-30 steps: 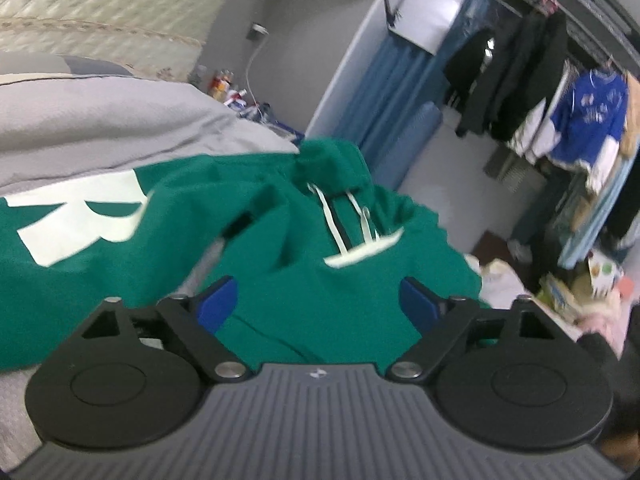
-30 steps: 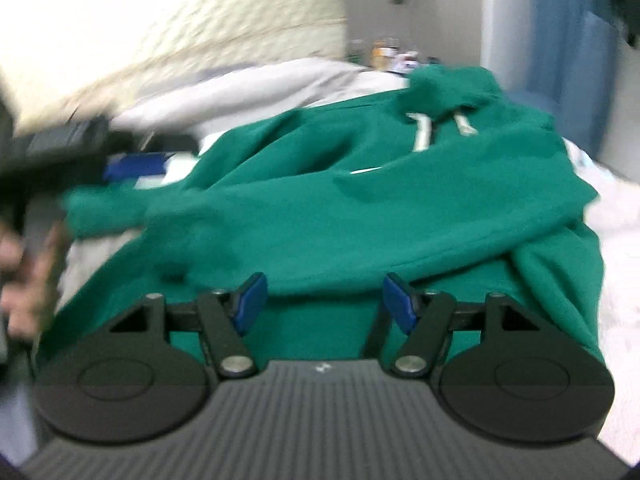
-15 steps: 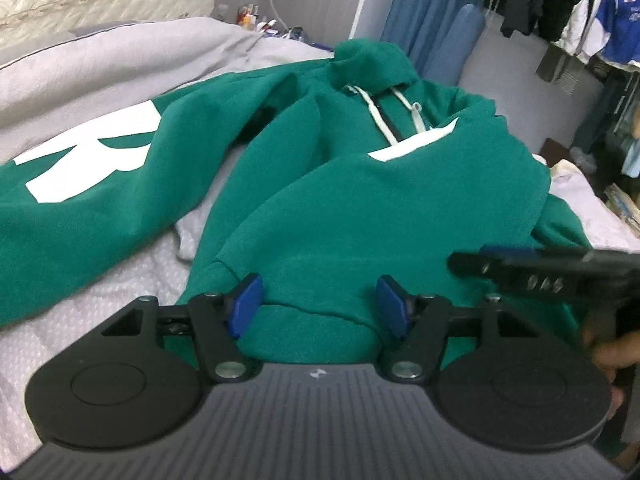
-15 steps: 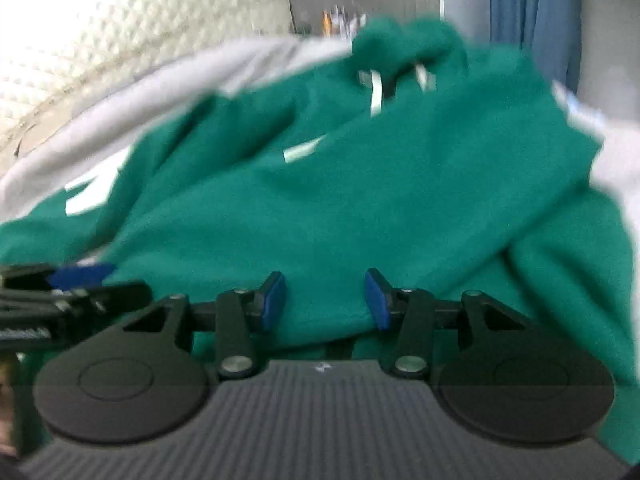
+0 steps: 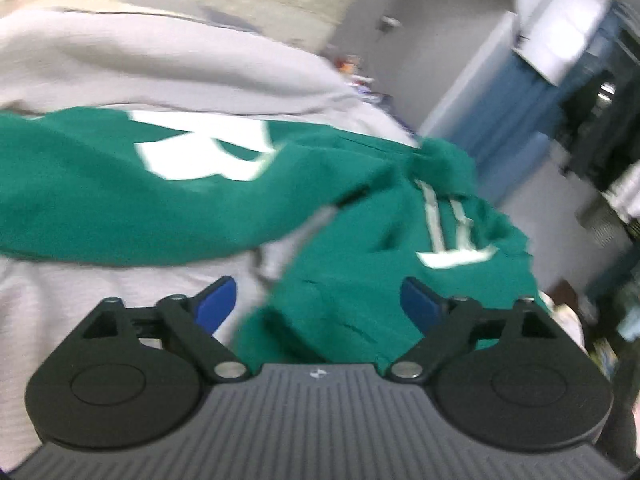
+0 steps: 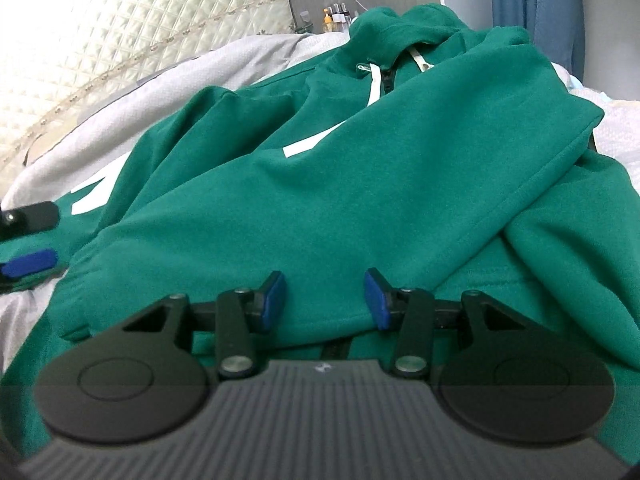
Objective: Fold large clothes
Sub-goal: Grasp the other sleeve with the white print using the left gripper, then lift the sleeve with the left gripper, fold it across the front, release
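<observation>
The green hoodie (image 6: 360, 184) fills mid-frame on the bed (image 6: 168, 80). The right tool (image 6: 324, 294) gapes moderately over its hem, gripping nothing; the left tool (image 5: 320, 306) spreads wide, empty.

left gripper (image 5: 318, 304) fingers spread wider, swung off the green hoodie (image 6: 320, 168), right gripper (image 6: 324, 294) opened wider
</observation>
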### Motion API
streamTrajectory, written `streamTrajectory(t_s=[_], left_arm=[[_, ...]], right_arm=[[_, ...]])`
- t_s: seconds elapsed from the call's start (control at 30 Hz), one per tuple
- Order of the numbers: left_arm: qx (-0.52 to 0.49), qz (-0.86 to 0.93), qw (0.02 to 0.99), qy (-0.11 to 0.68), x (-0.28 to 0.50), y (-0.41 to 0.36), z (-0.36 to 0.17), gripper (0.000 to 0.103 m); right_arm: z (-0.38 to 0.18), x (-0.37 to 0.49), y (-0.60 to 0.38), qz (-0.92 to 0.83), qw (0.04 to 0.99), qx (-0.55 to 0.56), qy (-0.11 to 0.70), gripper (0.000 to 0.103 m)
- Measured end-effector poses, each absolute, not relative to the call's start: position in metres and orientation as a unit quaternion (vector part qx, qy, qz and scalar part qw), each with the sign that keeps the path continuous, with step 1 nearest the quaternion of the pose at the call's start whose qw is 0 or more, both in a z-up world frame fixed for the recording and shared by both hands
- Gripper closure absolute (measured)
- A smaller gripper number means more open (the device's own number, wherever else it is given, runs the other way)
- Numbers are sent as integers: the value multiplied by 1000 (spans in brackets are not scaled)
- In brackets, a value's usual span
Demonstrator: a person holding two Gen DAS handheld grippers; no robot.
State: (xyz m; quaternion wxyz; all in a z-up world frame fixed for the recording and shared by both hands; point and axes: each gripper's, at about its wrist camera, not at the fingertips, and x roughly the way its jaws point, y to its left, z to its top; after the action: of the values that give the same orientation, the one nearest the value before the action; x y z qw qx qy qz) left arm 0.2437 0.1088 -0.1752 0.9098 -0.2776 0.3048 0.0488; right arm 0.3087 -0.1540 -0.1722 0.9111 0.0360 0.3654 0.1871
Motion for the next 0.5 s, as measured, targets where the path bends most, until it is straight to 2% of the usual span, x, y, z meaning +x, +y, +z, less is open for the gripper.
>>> streamTrajectory(t_s=[0.23, 0.5], left_arm=[[-375, 168, 849, 332, 241, 154, -194, 9], [-528, 204, 791, 234, 218, 211, -216, 9]], right_arm=[[-171, 308, -152, 183, 913, 30, 365, 57], [-173, 308, -150, 181, 914, 30, 362, 57]])
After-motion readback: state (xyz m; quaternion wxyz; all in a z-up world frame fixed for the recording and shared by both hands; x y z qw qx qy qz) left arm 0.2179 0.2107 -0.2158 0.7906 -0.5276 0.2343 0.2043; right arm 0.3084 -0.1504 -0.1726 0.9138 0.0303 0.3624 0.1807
